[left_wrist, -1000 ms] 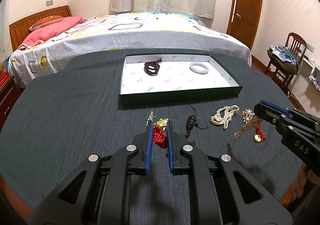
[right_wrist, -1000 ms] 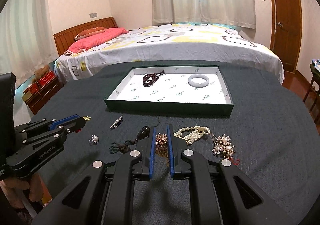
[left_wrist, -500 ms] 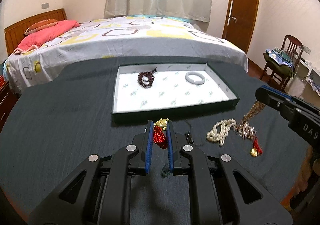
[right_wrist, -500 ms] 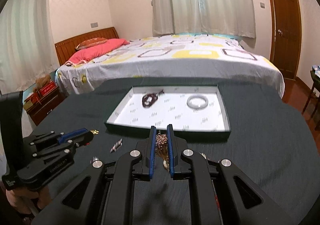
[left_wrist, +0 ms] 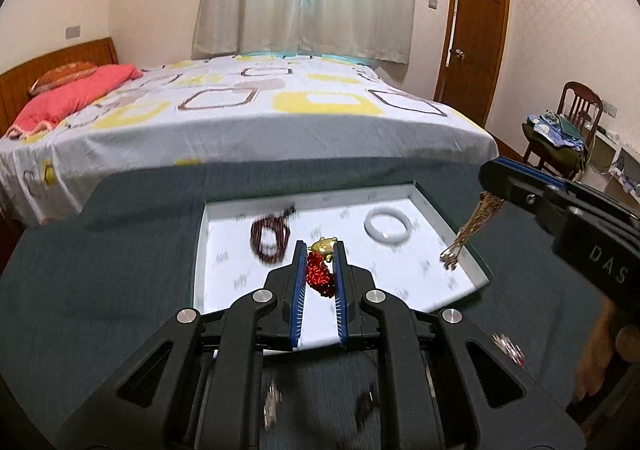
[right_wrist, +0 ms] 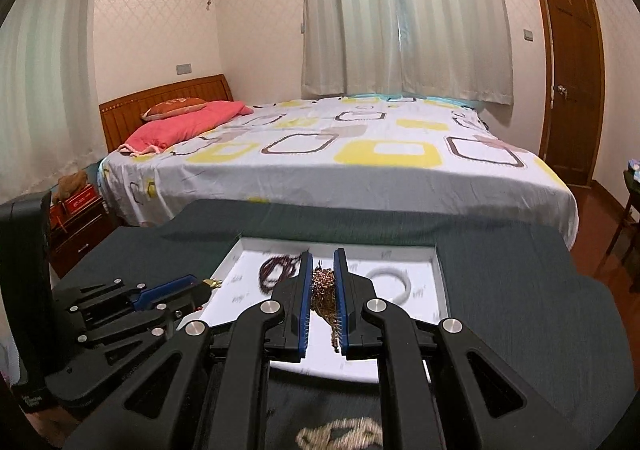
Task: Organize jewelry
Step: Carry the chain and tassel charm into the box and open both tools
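Lifting both pieces off the dark-cloth counter (left_wrist: 100,290), your left claw (left_wrist: 319,256) stays clenched on the red-corded gold charm (left_wrist: 320,270), your right claw (right_wrist: 323,262) on the gold chain tangle (right_wrist: 323,290), now above the white-lined tray (left_wrist: 440,206), ready to release.

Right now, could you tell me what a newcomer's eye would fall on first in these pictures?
Probably the two grippers poised over the white-lined tray: the left gripper has its jaws shut on a red cord charm with a gold ornament, and the right gripper pinches a dangling gold chain. Inside the tray lie a dark bead bracelet and a white bangle.
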{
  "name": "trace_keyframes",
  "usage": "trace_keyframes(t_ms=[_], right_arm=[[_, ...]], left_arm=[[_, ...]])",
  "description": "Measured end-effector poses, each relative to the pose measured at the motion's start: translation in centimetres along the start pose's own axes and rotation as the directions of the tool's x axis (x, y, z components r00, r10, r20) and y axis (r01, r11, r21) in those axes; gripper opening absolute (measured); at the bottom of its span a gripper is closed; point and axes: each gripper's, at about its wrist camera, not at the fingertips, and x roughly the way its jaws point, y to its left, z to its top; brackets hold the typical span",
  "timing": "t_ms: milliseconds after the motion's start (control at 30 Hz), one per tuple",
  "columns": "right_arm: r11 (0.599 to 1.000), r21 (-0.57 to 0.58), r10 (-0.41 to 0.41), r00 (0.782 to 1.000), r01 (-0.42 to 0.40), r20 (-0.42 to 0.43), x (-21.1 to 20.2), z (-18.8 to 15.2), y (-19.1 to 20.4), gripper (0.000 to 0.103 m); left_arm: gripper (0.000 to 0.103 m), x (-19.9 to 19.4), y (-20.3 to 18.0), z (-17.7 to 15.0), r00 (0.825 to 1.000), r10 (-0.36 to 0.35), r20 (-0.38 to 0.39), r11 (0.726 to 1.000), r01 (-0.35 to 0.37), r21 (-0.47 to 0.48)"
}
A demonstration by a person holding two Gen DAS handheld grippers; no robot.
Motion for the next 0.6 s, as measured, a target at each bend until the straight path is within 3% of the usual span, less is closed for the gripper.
trace_keyframes(t_ms=[333, 600], right_arm=[[1.0, 0.012, 0.007, 0.997, -0.006, -0.074, 9.1, 0.6, -1.1, 0.011], [0.999, 0.035, 0.013, 0.977, -0.005, -0.215, 15.6, -1.6, -2.1, 0.011]], left_arm=[[0.013, 8.1, 0.3, 1.7, 0.998, 0.036, -0.059, 0.999, -0.036, 0.016], [0.013, 13.5, 1.3, 1.6, 0.985, 0.062, -0.159, 0.998, -0.061, 0.008]])
